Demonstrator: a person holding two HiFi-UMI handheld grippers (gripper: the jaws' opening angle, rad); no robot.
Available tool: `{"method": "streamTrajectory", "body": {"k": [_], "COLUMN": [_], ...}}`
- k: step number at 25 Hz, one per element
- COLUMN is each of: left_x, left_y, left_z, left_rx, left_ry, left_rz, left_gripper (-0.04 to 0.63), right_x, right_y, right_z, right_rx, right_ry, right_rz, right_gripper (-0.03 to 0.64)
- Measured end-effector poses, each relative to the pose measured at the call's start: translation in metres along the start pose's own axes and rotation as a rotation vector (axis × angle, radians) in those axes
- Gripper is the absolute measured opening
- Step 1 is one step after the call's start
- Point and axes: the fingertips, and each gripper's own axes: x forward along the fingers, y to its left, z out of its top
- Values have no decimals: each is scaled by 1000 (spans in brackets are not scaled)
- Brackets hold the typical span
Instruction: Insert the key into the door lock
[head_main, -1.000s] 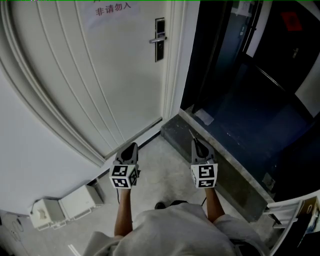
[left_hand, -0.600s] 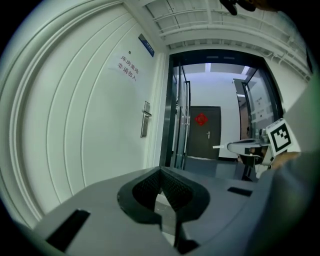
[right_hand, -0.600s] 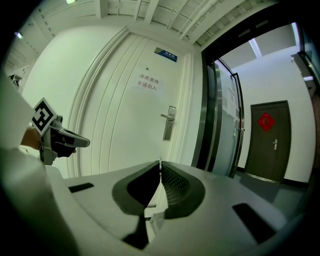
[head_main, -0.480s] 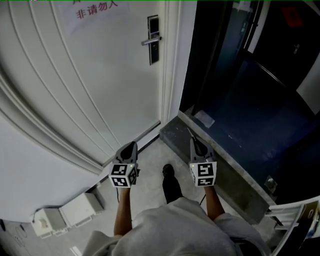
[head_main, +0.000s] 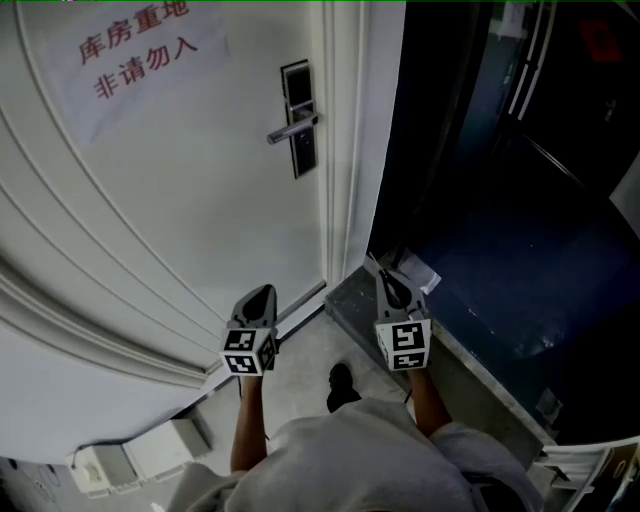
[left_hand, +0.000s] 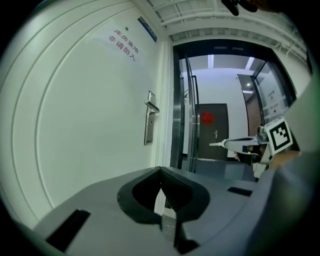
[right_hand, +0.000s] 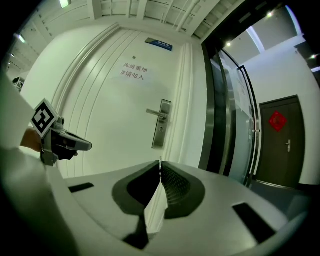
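The white door carries a dark lock plate with a silver lever handle, also visible in the right gripper view and the left gripper view. My right gripper is shut on a thin key whose blade sticks out past the tips. It is held near the door frame, well short of the lock. My left gripper is shut with nothing in it, level with the right one, near the door's foot.
A paper sign with red characters hangs on the door. Right of the frame is a dark glass doorway with a stone threshold. White boxes lie on the floor at lower left. The person's shoe is between the arms.
The person has stepped toward the door with both grippers held out. The lock plate and sign now appear larger and lower in the head view. Both grippers stay shut.
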Motion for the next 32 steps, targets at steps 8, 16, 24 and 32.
{"method": "streamTrajectory", "body": {"k": [8, 16, 24, 32], "left_x": [124, 194, 200, 195], "left_y": [20, 37, 52, 68], "left_z": [43, 51, 36, 35], "left_rx": [10, 15, 7, -1], "left_ry": [-16, 12, 62, 62], "left_rz": [9, 38, 79, 82], "left_gripper": [17, 17, 17, 17], "right_x": [113, 190, 217, 225], "right_y": [-69, -104, -93, -74], "right_z": [12, 4, -15, -18], "right_rx": [5, 26, 53, 44], "right_ry": [-16, -9, 24, 48], "right_rz": [24, 66, 120, 138], "right_gripper": [29, 29, 29, 29]}}
